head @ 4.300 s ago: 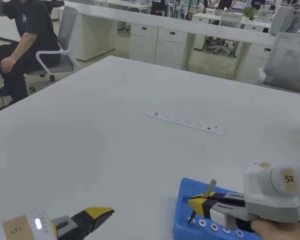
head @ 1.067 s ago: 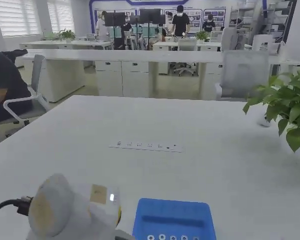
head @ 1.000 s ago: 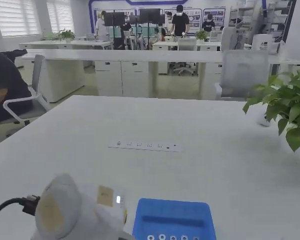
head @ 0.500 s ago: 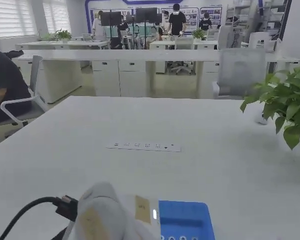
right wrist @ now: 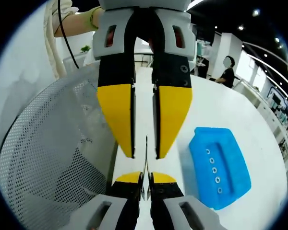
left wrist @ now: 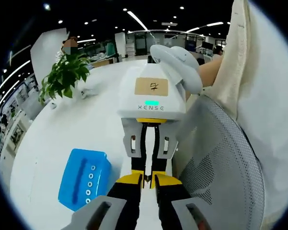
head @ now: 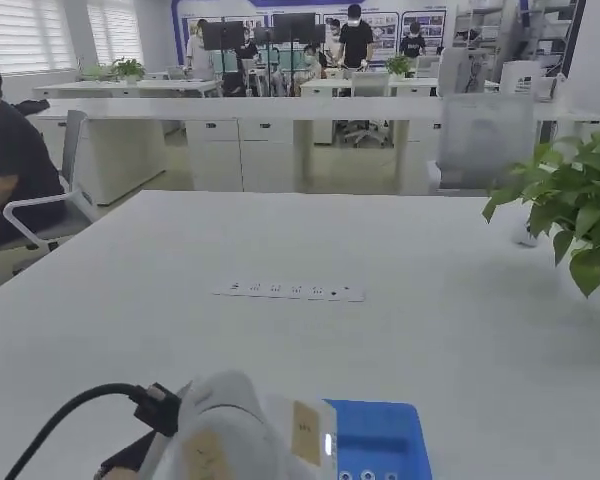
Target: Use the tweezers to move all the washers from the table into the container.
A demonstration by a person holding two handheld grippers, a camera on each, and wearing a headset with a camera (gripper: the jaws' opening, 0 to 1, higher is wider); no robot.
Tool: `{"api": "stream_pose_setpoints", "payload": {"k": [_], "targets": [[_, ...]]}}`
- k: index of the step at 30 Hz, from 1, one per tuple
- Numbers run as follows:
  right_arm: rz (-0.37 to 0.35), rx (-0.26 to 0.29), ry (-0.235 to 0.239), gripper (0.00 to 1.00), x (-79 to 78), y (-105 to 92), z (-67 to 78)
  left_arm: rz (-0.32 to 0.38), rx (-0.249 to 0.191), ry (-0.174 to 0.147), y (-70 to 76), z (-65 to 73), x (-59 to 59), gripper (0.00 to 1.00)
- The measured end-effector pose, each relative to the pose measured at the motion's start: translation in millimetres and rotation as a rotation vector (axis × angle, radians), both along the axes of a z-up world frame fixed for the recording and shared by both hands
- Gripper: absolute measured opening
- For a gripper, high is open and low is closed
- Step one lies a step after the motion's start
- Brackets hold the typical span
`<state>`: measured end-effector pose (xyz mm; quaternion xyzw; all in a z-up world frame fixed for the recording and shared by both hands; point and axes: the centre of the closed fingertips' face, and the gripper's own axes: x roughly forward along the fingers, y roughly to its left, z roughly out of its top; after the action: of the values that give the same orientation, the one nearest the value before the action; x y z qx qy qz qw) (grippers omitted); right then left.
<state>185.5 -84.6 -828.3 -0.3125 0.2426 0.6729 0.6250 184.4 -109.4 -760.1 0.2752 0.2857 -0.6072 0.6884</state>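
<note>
Blue tray (right wrist: 235,165) sits lower right on the white counter (right wrist: 201,108), five washers (right wrist: 213,170) lined up inside — right tongs (right wrist: 144,181) pinch the tweezers (right wrist: 145,163), left tongs (left wrist: 147,178) narrow, a slim gap flanking the tip.

Open-plan office: big white desk (head: 280,230) w/ built-in power strip (head: 290,291); beyond it, rows of white desks (head: 230,110), swivel chairs (head: 480,140), ppl (head: 357,38); potted plant (head: 565,210) at its right.
</note>
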Motion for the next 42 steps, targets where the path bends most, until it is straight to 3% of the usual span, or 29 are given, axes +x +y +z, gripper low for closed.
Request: {"api": "stream_pose_setpoints", "payload": {"k": [1,3,4,14,23,29,32,35,42], "targets": [[-0.001,-0.001,-0.001,0.03,0.3,-0.1,0.0,0.011,0.002,0.004,0.2,-0.8,0.7,0.17],[-0.007,0.002,-0.007,0.03,2.0,0.0,0.9,-0.007,0.018,0.011,1.4,-3.1,-2.3,0.06],[-0.01,0.004,-0.007,0.03,2.8,0.0,1.4,-0.01,0.024,-0.003,1.9,-4.2,-1.8,0.03],[-0.02,0.001,-0.016,0.03,4.0,0.1,0.9,0.009,0.035,-0.002,6.2,-4.2,3.6,0.0],[-0.073,0.022,0.06,0.05,2.3,3.3,-4.8,0.0,0.077,0.005,11.7,-10.6,2.9,0.0],[-0.109,0.047,0.085,0.07,1.7,1.7,-8.4,-0.008,0.125,0.014,20.9,-21.0,3.2,0.0],[-0.152,0.115,0.146,0.18,-3.5,3.0,-2.7,0.003,0.133,0.028,29.7,-22.6,4.8,0.0],[-0.183,0.145,0.15,0.23,-5.5,-4.0,1.6,0.016,0.147,0.042,39.8,-28.0,6.0,0.0],[-0.366,0.254,0.144,0.38,5.2,-28.2,17.5,0.041,0.193,0.079,60.9,-46.1,3.7,0.0]]}}
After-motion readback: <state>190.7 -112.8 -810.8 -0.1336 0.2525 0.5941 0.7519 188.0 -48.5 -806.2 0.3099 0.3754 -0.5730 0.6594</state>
